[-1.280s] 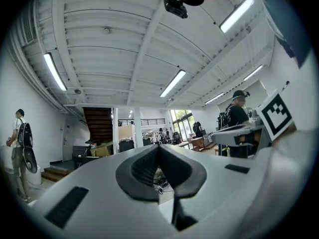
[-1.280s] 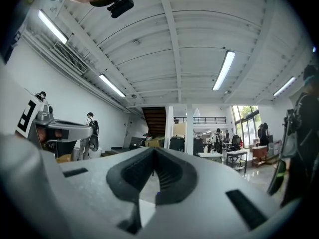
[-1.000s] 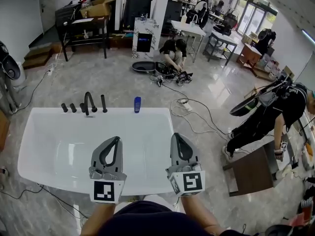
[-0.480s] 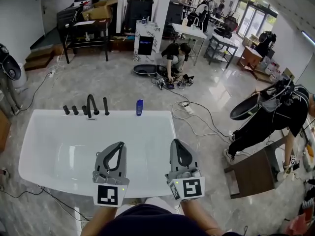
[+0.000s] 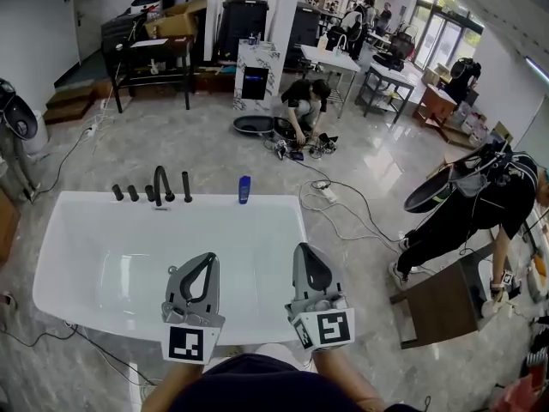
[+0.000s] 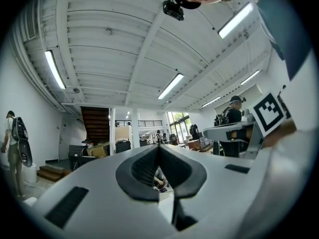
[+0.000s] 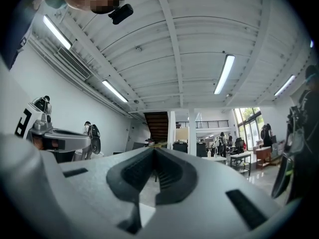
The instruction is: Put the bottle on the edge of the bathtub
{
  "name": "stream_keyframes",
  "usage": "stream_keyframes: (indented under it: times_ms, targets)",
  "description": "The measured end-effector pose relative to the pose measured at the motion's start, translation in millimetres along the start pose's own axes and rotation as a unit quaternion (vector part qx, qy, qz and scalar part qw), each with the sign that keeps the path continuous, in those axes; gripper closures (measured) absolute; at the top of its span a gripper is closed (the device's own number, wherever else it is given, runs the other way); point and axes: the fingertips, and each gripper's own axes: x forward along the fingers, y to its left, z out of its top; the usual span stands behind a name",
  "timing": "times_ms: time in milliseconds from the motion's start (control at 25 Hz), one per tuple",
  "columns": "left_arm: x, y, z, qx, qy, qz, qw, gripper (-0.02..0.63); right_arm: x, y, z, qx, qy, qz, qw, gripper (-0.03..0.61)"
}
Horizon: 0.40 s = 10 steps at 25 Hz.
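A small blue bottle (image 5: 244,190) stands upright on the far rim of the white bathtub (image 5: 60,230), right of the black tap set (image 5: 159,184). My left gripper (image 5: 207,258) hovers over the tub's near rim, shut and empty. My right gripper (image 5: 302,251) is beside it, also shut with nothing held. Both are well short of the bottle. In the left gripper view the left gripper's (image 6: 158,146) tips meet and point slightly upward into the room. The right gripper view shows the right gripper's (image 7: 153,149) tips touching too. The bottle appears in neither gripper view.
Cables (image 5: 339,197) trail over the floor right of the tub. A person in black (image 5: 467,209) bends over at the right beside a dark stool (image 5: 442,303). Another person (image 5: 302,97) crouches by pans beyond the tub. Tables and shelving (image 5: 154,45) fill the far room.
The head view has shifted slightly, so tub and bottle sit a little lower in the picture. Both grippers stay shut in about the same place over the near rim.
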Motion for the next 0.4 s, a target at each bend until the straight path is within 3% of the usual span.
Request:
stream_keyframes:
  times_ms: [400]
  targets:
    - [-7, 5, -13, -0.003, 0.001, 0.015, 0.9999, 0.612, 0, 17, -4, -0.009, -0.009, 0.015, 1.0, 0.578]
